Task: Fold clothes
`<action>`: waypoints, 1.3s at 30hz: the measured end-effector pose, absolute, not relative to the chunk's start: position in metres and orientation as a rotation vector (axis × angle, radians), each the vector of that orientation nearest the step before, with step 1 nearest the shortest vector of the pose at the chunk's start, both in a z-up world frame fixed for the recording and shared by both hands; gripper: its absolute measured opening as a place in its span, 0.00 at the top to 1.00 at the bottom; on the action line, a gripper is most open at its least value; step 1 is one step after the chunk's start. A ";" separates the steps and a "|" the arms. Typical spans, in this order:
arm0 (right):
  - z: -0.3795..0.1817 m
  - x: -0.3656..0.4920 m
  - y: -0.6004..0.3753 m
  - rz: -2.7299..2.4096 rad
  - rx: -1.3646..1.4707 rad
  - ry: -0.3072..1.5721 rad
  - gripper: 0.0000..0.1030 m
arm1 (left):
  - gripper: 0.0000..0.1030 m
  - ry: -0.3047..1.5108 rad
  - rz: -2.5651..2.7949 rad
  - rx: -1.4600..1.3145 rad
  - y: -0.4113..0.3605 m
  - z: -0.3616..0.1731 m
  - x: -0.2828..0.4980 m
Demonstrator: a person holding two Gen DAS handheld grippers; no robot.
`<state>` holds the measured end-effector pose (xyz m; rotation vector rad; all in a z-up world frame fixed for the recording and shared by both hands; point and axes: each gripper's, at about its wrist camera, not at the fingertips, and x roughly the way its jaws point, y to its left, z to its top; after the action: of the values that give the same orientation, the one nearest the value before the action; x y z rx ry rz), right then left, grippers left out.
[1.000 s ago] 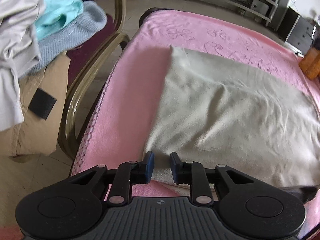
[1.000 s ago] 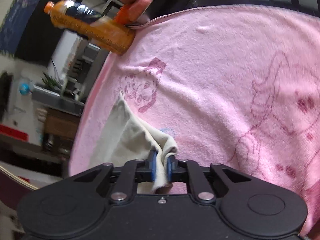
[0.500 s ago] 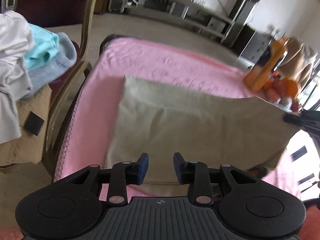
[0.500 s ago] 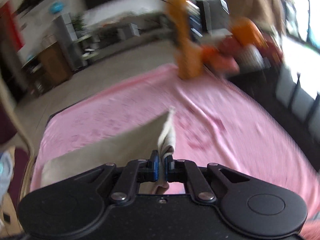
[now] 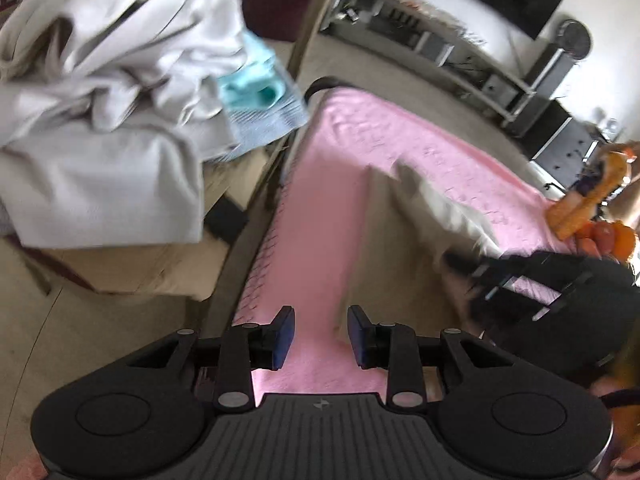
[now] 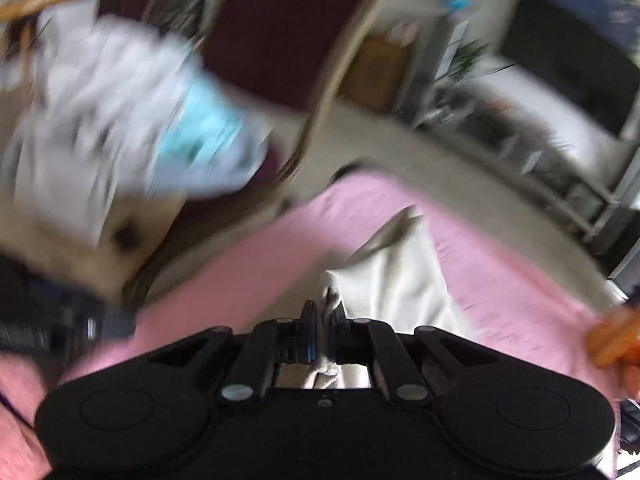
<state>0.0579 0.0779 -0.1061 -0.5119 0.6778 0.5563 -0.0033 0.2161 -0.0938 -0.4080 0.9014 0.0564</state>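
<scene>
A beige cloth [image 5: 384,240] lies on the pink towel [image 5: 360,140], with its right part lifted and folded over toward the left. In the left wrist view my right gripper [image 5: 464,260] is a blurred black shape holding up that raised flap. In its own view the right gripper [image 6: 323,320] is shut on a bunched edge of the beige cloth [image 6: 400,280]. My left gripper [image 5: 322,334] hovers open above the towel's near left edge. Only pink towel shows between its pads, and the cloth's near corner lies just ahead of the right pad.
A heap of grey, white and turquoise clothes [image 5: 112,80] sits on a brown box on a chair to the left. The chair's curved wooden frame [image 5: 308,32] stands between the heap and the table. An orange bottle [image 5: 580,204] and fruit [image 5: 608,236] stand at the far right edge.
My right gripper has swung far to the left and rolled over, carrying the cloth's corner across the cloth. My left gripper has opened wider, risen and drawn off the cloth's edge toward the left.
</scene>
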 end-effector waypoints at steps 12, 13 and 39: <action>-0.093 0.064 0.085 0.513 -0.274 0.726 0.94 | 0.71 0.895 0.092 -0.414 0.223 -0.095 0.001; -0.093 0.063 0.086 0.515 -0.267 0.728 0.94 | 0.71 0.897 0.097 -0.417 0.224 -0.096 0.001; 0.001 0.061 -0.083 0.527 -0.447 0.763 0.42 | 0.74 0.934 -0.037 -0.256 0.159 -0.099 0.026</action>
<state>0.0607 -0.0829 0.0007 -0.4472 0.7630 0.5267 0.0262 0.1595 -0.0987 -0.2556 0.9338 -0.0369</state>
